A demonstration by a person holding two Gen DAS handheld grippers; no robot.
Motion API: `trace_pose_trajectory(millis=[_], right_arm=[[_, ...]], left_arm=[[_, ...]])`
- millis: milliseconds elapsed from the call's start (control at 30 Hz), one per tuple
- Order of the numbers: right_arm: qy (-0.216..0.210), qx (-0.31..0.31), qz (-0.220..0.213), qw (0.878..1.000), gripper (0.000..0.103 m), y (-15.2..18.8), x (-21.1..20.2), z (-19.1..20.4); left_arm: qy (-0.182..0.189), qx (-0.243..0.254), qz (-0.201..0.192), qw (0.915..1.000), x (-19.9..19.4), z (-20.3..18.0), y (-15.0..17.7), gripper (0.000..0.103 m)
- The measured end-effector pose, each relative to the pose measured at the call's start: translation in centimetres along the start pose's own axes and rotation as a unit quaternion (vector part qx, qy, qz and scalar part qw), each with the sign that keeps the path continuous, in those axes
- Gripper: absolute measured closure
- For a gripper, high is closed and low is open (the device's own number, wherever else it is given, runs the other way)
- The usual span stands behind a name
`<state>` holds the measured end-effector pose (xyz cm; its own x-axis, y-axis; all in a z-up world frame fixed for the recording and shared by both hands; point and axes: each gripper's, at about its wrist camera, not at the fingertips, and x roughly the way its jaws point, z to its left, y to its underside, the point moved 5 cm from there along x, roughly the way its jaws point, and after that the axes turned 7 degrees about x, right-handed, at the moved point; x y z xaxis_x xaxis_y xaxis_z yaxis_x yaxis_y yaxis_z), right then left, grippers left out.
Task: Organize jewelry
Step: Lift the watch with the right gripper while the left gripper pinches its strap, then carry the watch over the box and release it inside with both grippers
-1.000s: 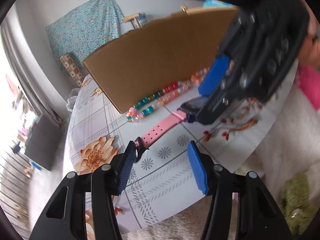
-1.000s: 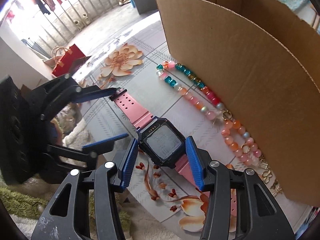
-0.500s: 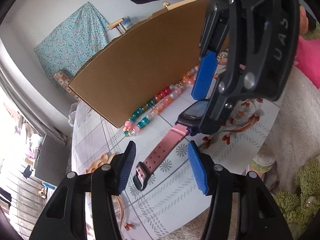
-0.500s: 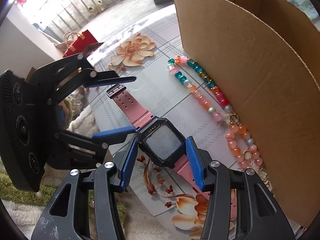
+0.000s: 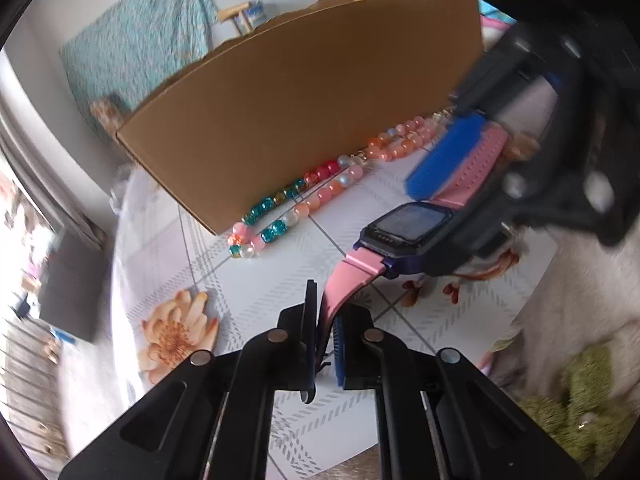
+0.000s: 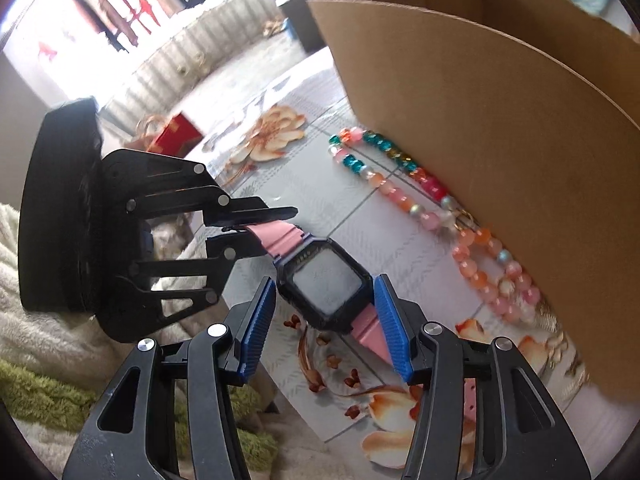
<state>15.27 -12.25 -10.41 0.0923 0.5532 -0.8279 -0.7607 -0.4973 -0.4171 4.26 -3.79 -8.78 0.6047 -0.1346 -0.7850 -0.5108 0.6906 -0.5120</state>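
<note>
Floral oilcloth with pale squares and orange flowers covers the worktop, and a tall brown cardboard box stands on it at the far side. Behind the box, in the left wrist view, a blue patterned cloth hangs at a white wall. A fluffy white and green blanket lies at the near edge of the worktop.

Along the foot of the box lies a string of beads, teal, red, pink and orange, folded in two rows and touching or almost touching the cardboard.

Nearer to the cameras is the watch, with a dark square case and a pink strap. Its screen faces up. The left gripper has just been closing, and now its jaws are pressed together on one end of the pink strap; the strap runs up from between the pads to the case. In the right wrist view the same grip shows from the side, with the strap end between the two dark fingers.

The right gripper stands about half open. Its blue pads are on both sides of the watch case, and a small gap shows at each side, so they do not press it. The other strap half passes under the right pad.
</note>
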Motion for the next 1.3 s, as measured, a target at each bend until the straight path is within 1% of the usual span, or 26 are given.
trace_pose_trajectory(millis=[33, 100, 167, 200, 300, 367, 500, 567, 600, 667, 800, 833, 867, 900, 967, 1033, 1133, 1200, 1233, 1300], right_arm=[[0.003, 0.007, -0.011, 1.0, 0.053, 0.4, -0.3, -0.2], [0.021, 0.031, -0.039, 0.999, 0.053, 1.5, -1.0, -0.8], [0.035, 0.049, -0.056, 0.997, 0.053, 2.4, -1.5, -1.3], [0.05, 0.053, -0.067, 0.995, 0.053, 3.0, -1.8, -1.4], [0.082, 0.049, -0.088, 0.992, 0.053, 4.1, -2.6, -1.5], [0.111, 0.037, -0.098, 0.988, 0.053, 4.6, -2.9, -1.5], [0.164, 0.005, -0.098, 0.982, 0.053, 5.2, -2.6, -1.3], [0.203, -0.02, -0.102, 0.974, 0.058, 5.0, -2.5, -1.1], [0.219, -0.032, -0.107, 0.969, 0.059, 4.9, -2.5, -1.0], [0.229, -0.039, -0.114, 0.966, 0.066, 5.0, -2.4, -0.8], [0.247, -0.044, -0.127, 0.96, 0.069, 4.8, -2.1, -0.7], [0.25, -0.042, -0.13, 0.959, 0.077, 4.7, -2.0, -0.9], [0.256, -0.04, -0.134, 0.957, 0.09, 4.7, -2.0, -1.0], [0.277, -0.039, -0.138, 0.95, 0.093, 4.8, -2.1, -1.2], [0.289, -0.039, -0.147, 0.945, 0.099, 4.5, -2.5, -1.2], [0.289, -0.03, -0.162, 0.943, 0.102, 4.5, -3.3, -0.9], [0.309, -0.03, -0.185, 0.932, 0.102, 4.3, -4.6, -0.3], [0.319, -0.031, -0.201, 0.926, 0.102, 4.1, -6.2, 0.1], [0.323, -0.033, -0.206, 0.923, 0.102, 3.7, -6.4, 1.0], [0.336, -0.04, -0.229, 0.913, 0.102, 2.9, -8.4, 2.2]], left_arm=[[0.007, -0.006, 0.002, 1.0, 0.1, 0.2, 0.0, 0.096], [0.018, -0.015, 0.006, 0.9997, 0.2, 0.6, -0.1, 0.097], [0.028, -0.02, 0.011, 0.9993, 0.4, 1.1, -0.2, 0.097], [0.032, -0.024, 0.013, 0.9991, 0.4, 1.2, -0.4, 0.097], [0.048, -0.035, 0.022, 0.998, 0.7, 1.2, -0.7, 0.097], [0.056, -0.041, 0.028, 0.9972, 1.1, 1.8, -1.0, 0.097], [0.06, -0.05, 0.027, 0.9966, 1.7, 2.5, -1.2, 0.097], [0.059, -0.052, 0.024, 0.9966, 1.8, 2.7, -1.1, 0.097], [0.059, -0.054, 0.022, 0.9965, 1.9, 2.8, -1.1, 0.097], [0.061, -0.057, 0.017, 0.9963, 2.0, 2.9, -1.0, 0.097], [0.066, -0.06, 0.013, 0.996, 1.8, 3.0, -0.7, 0.097], [0.066, -0.061, 0.012, 0.9959, 1.8, 3.1, -0.7, 0.098], [0.065, -0.062, 0.011, 0.9959, 1.7, 3.0, -0.7, 0.098], [0.06, -0.063, 0.009, 0.9962, 1.7, 3.0, -0.7, 0.098], [0.054, -0.064, 0.006, 0.9964, 1.7, 2.9, -0.6, 0.099], [0.053, -0.067, -0.001, 0.9963, 1.3, 2.7, -0.7, 0.1], [0.048, -0.067, -0.02, 0.9964, 0.1, 2.7, -1.1, 0.1], [0.034, -0.06, -0.043, 0.9967, -1.6, 3.0, -1.8, 0.1], [0.03, -0.059, -0.051, 0.9965, -2.3, 3.1, -2.1, 0.1], [0.018, -0.059, -0.077, 0.9951, -4.3, 4.0, -3.4, 0.1]])
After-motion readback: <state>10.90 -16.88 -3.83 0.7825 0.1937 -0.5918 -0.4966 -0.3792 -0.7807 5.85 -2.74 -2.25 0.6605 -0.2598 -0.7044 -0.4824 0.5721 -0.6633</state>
